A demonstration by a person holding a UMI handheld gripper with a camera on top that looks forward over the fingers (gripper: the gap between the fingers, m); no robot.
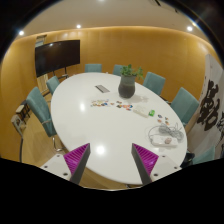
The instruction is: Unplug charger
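Meeting room, seen from above the near end of a long white oval table (85,120). Teal chairs (38,108) ring it on both sides; a dark screen (58,52) hangs on the far left wall, with wood panelling behind.

Gripper (112,158) hovers over the near table edge. Both fingers stand apart, magenta pads (78,156) facing each other, nothing between them but bare tabletop. Claw is open and empty.

On the table: a potted plant (128,82) at the far middle, flat papers or cards (101,101) just left of and in front of it, and a small cluster of things (165,130) at the right edge, ahead of and to the right of the fingers. That cluster looks like a clear container with something greenish-white by it (too small to make out).

Charger: cannot pick it out with confidence. The likeliest place is in or beside the right-hand cluster, but no plug, cable or socket is distinguishable. Its pointing direction and long axis cannot be told from this view.

Progress, as a judgement: nothing of the task is done. Gripper is well apart from every object. Left to do: find the charger, approach it, close on the plug body, pull it out along the socket's line.
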